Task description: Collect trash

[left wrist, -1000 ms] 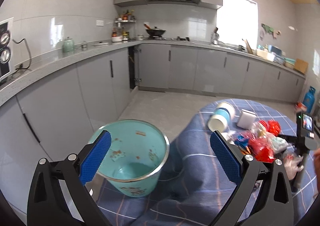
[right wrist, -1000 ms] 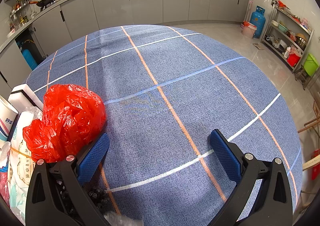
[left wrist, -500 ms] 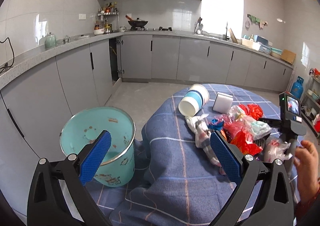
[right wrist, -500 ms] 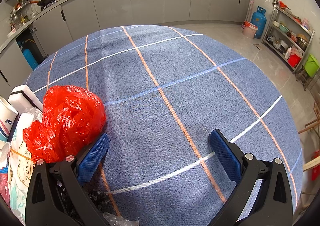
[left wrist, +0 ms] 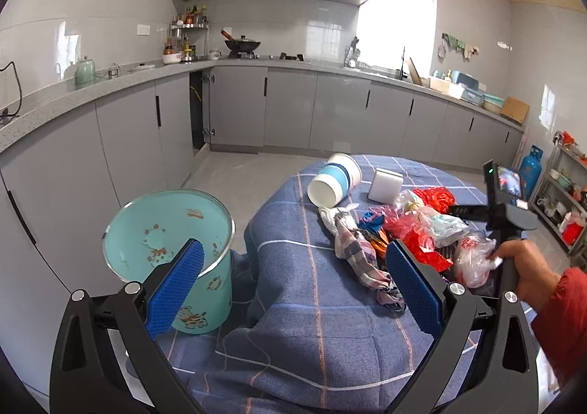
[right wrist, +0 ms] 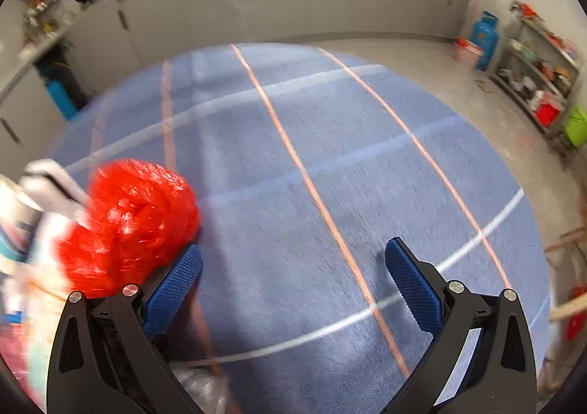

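A teal bin (left wrist: 168,230) stands tilted at the table's left edge, its mouth facing me, behind my open left gripper (left wrist: 293,285). A pile of trash lies on the blue checked tablecloth (left wrist: 293,322): a checked rag (left wrist: 354,256), red plastic bags (left wrist: 422,227), a clear bag (left wrist: 471,260), a white and blue cup (left wrist: 334,181) on its side and a white box (left wrist: 385,184). In the right wrist view my right gripper (right wrist: 293,282) is open and empty over the cloth (right wrist: 330,157), with a crumpled red bag (right wrist: 135,219) just left of its left finger.
A hand in a red sleeve (left wrist: 524,271) holds the other gripper's handle (left wrist: 506,216) beside the pile. Grey cabinets (left wrist: 293,109) line the back and left walls. A blue gas cylinder (left wrist: 530,170) and a shelf rack (right wrist: 539,73) stand to the right.
The left wrist view has swung right and back, so the bin shifted left and more of the trash pile shows. The right gripper has begun moving; its view is blurred.
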Tool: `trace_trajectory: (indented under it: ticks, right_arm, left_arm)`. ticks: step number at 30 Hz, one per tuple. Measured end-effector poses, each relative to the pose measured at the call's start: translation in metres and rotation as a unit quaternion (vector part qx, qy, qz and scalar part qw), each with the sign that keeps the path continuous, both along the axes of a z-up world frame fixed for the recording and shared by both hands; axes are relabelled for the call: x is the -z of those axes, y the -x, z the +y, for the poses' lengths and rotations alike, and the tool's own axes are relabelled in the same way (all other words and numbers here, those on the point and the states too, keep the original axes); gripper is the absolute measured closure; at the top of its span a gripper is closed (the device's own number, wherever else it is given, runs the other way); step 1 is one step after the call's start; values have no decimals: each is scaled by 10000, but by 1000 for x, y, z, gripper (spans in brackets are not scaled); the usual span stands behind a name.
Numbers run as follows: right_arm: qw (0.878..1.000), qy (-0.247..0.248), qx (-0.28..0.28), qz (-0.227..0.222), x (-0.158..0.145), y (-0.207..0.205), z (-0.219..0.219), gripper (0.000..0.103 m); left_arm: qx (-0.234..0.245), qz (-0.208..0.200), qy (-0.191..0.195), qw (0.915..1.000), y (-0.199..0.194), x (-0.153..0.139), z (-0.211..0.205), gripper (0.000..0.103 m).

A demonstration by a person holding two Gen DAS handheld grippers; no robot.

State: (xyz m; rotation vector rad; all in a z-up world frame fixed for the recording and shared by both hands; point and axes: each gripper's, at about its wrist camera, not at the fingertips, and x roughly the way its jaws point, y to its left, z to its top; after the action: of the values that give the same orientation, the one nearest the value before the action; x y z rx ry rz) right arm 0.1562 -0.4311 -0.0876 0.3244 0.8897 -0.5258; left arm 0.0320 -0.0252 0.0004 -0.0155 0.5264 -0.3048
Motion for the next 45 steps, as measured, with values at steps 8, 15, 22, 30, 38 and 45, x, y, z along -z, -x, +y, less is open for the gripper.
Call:
trace_trajectory:
  ticks: [8, 15, 22, 30, 38, 45]
  right_arm:
    - [9759, 1671, -295, -1371, -120, 72, 68, 4]
    - [9764, 458, -999, -1859, -115, 161, 139, 4]
    - [9668, 394, -1121, -2264, -108, 213, 185, 4]
    - [9602, 622, -1009, -2528, -109, 240, 208, 4]
    - [9582, 691, -933, -2615, -108, 249, 215, 4]
    - [9633, 368, -815, -2532, -100, 248, 210, 4]
  left_arm:
    - [-81, -89, 139, 9998, 6, -6, 10, 6]
    - [78, -57, -39, 9999, 17, -1, 0, 6]
    - [3, -193, -309, 9993, 33, -3, -3, 6]
    - [-12, -392, -569, 9976, 50, -11, -14, 6]
    - [-10, -504, -727, 9961, 61, -15, -22, 6]
    - [-70, -431, -743, 9963, 61, -15, -22, 6]
